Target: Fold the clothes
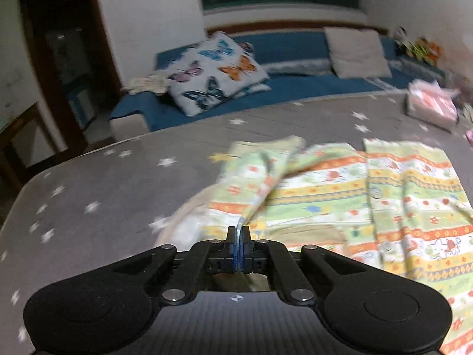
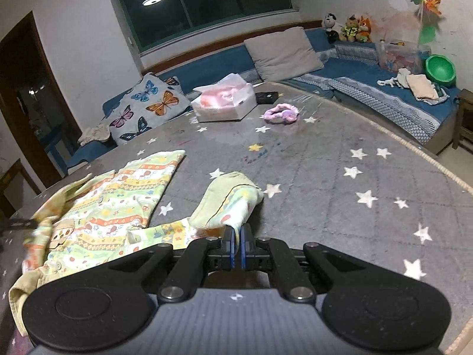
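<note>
A small patterned child's garment, green, yellow and orange striped, lies spread on the grey star-print mat. My left gripper is shut on its left sleeve, which lifts up from the jaws. In the right wrist view the same garment lies at the left. My right gripper is shut on the other sleeve, which is raised and bunched above the mat. The left gripper's tip shows dimly at the far left edge of that view.
A white box with pink contents, a purple hair band and a small black device lie on the far mat. A blue bench holds a butterfly pillow, a grey pillow, stuffed toys and a green bowl.
</note>
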Motion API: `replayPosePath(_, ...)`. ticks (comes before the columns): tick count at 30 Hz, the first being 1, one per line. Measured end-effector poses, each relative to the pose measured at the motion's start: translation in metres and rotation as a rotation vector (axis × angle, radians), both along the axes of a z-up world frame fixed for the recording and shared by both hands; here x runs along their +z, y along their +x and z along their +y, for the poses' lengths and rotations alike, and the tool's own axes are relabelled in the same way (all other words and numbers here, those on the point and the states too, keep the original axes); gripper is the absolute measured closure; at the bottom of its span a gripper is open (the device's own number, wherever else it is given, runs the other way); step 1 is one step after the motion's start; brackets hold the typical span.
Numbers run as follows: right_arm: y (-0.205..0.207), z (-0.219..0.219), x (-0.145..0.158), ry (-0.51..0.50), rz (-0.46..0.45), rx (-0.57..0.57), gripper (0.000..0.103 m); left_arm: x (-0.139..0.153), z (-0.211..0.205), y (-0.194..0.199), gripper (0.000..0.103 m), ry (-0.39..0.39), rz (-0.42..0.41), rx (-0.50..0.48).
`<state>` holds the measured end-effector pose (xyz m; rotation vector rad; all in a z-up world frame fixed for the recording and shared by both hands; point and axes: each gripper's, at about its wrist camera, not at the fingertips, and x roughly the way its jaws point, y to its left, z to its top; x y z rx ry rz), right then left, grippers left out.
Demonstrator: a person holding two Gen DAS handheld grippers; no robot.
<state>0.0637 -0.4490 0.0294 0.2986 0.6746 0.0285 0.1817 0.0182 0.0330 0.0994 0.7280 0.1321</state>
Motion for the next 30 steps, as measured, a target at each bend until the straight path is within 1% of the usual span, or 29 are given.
replayPosePath(6,-0.015,-0.004,-0.001,0.007,-0.005,-0.023,0.099,0.016,0.047,-0.076,0.102,-0.102,-0.036,0.116)
replayPosePath(8,-0.021,-0.004,0.0,0.003,-0.004,-0.024,0.099,0.014,0.058,-0.104,0.102,-0.15,-0.029,0.139)
replayPosePath(11,-0.028,-0.005,-0.003,-0.016,0.016,-0.022,0.099,0.006,0.064,-0.141,0.102,-0.194,-0.009,0.168)
replayPosePath(12,-0.03,-0.006,-0.004,-0.021,0.025,-0.024,0.098,0.004,0.065,-0.151,0.102,-0.205,-0.002,0.175)
replayPosePath(14,-0.031,-0.007,-0.009,-0.031,0.048,-0.022,0.091,-0.002,0.067,-0.17,0.102,-0.229,0.013,0.188)
replayPosePath(15,-0.032,-0.007,-0.011,-0.04,0.055,-0.022,0.089,-0.003,0.067,-0.174,0.101,-0.224,0.02,0.188)
replayPosePath(17,-0.032,-0.001,-0.015,-0.086,0.058,-0.016,0.084,-0.005,0.066,-0.18,0.095,-0.21,0.033,0.185)
replayPosePath(18,-0.032,0.003,-0.016,-0.115,0.051,-0.007,0.079,-0.003,0.064,-0.181,0.09,-0.189,0.03,0.182)
replayPosePath(19,-0.031,0.007,-0.017,-0.144,0.045,0.002,0.064,-0.002,0.061,-0.181,0.086,-0.166,0.025,0.179)
replayPosePath(20,-0.031,0.012,-0.018,-0.173,0.038,0.011,0.053,0.001,0.059,-0.181,0.074,-0.143,0.019,0.171)
replayPosePath(21,-0.03,0.016,-0.018,-0.201,0.031,0.021,0.052,0.002,0.055,-0.181,0.061,-0.119,0.011,0.16)
replayPosePath(22,-0.029,0.02,-0.019,-0.229,0.026,0.031,0.051,0.004,0.051,-0.181,0.057,-0.098,0.001,0.151)
replayPosePath(23,-0.027,0.026,-0.02,-0.264,0.021,0.044,0.048,0.006,0.047,-0.182,0.052,-0.082,-0.008,0.137)
replayPosePath(24,-0.024,0.031,-0.022,-0.3,0.019,0.059,0.046,0.008,0.043,-0.182,0.048,-0.066,-0.016,0.123)
replayPosePath(25,-0.02,0.035,-0.023,-0.327,0.021,0.072,0.041,0.009,0.04,-0.181,0.047,-0.059,-0.02,0.109)
replayPosePath(27,-0.011,0.041,-0.029,-0.373,0.035,0.096,0.039,0.01,0.035,-0.178,0.042,-0.044,-0.022,0.09)
replayPosePath(30,0.0,0.042,-0.029,-0.411,0.023,0.111,0.031,0.01,0.027,-0.174,0.041,-0.023,-0.025,0.064)
